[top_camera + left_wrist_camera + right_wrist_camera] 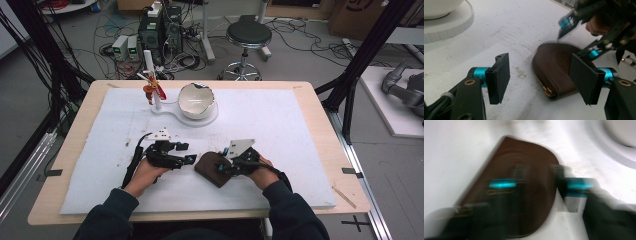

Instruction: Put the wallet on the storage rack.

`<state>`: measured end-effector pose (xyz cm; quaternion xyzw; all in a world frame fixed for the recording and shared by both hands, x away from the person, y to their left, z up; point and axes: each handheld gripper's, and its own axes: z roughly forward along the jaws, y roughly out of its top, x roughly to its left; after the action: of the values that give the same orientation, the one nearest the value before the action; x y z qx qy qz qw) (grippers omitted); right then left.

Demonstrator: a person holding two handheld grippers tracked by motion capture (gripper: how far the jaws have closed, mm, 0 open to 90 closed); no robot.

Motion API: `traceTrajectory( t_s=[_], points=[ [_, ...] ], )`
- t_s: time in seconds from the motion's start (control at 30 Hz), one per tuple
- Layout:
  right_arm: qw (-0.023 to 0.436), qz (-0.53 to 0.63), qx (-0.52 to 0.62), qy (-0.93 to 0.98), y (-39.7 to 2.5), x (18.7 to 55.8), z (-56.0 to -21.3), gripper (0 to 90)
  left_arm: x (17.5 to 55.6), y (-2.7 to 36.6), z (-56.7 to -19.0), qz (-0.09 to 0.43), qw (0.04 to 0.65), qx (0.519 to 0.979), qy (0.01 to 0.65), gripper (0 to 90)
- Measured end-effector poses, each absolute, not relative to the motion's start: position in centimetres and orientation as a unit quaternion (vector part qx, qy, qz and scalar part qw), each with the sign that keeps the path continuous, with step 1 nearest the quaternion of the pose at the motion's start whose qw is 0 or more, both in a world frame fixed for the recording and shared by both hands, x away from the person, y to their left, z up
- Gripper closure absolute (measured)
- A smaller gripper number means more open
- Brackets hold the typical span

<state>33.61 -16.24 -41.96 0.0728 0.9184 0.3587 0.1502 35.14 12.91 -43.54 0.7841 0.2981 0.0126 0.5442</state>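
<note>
One brown pouch (212,168) lies on the white mat (280,125) near the person's edge of the table (327,145), toward the middle, well clear of the mat's side edges; bare mat lies open to its left, right and far side. In the left gripper view its zipped edge faces the camera and a brass zip pull sits at the near corner. Two grippers are in use. The left gripper (186,153) sits just left of the pouch with its jaws spread wide and nothing between them; the pouch (556,72) lies ahead of its right jaw. The right gripper (223,167) is at the pouch's right side, over its edge; its own view is blurred, with the jaws set narrow over the pouch (524,185), and whether they grip it cannot be told. At the far side of the mat stands one white bowl (197,100) on a white round base (210,120); its contents cannot be made out. One white post (152,80) with a red-and-yellow item hung on it rises just left of the bowl.
</note>
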Motion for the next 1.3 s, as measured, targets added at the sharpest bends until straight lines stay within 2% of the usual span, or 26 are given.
traceTrajectory(
  t_s=[0.07,0.1,0.13,0.27,0.3,0.47,0.57,0.73,0.87,1.07,1.3],
  points=[
    [0.172,0.356,0.066,0.916,-15.8,33.3,-42.0,71.7,35.1,13.0,-43.5,0.016,0.541,0.785,0.3,33.5],
    [0.163,0.36,0.086,0.914,-15.9,33.6,-41.8,58.3,35.2,13.1,-43.5,0.016,0.542,0.785,0.301,33.5],
    [0.141,0.377,0.118,0.908,-16.3,34.0,-41.8,50.3,35.2,13.2,-43.5,0.017,0.54,0.785,0.303,33.5],
    [0.069,0.399,0.22,0.887,-18.0,35.3,-41.7,34.9,35.2,13.8,-43.3,0.029,0.539,0.78,0.316,33.5],
    [0.038,0.399,0.262,0.878,-18.7,35.6,-41.9,33.6,35.2,14.0,-43.3,0.032,0.54,0.778,0.32,33.5],
    [-0.048,0.378,0.3,0.874,-19.6,35.8,-43.4,33.8,35.2,14.0,-43.4,0.03,0.54,0.779,0.317,38.1],
    [-0.087,0.384,0.296,0.87,-19.8,36.1,-43.4,49.6,35.1,13.8,-43.5,0.027,0.536,0.782,0.318,38.7],
    [-0.063,0.384,0.269,0.881,-19.4,35.8,-43.2,53.4,35.3,13.7,-43.8,0.018,0.534,0.78,0.325,38.3],
    [-0.026,0.384,0.233,0.893,-18.9,35.3,-42.9,54.4,35.5,13.4,-44.2,0.004,0.533,0.781,0.326,36.9],
    [0.023,0.389,0.181,0.903,-18.5,34.6,-42.4,55.0,35.7,12.8,-44.9,-0.043,0.54,0.775,0.326,36.0],
    [0.056,0.393,0.138,0.907,-18.1,34.1,-42.1,55.4,36.1,12.7,-45.4,-0.076,0.551,0.766,0.323,36.0]
  ],
)
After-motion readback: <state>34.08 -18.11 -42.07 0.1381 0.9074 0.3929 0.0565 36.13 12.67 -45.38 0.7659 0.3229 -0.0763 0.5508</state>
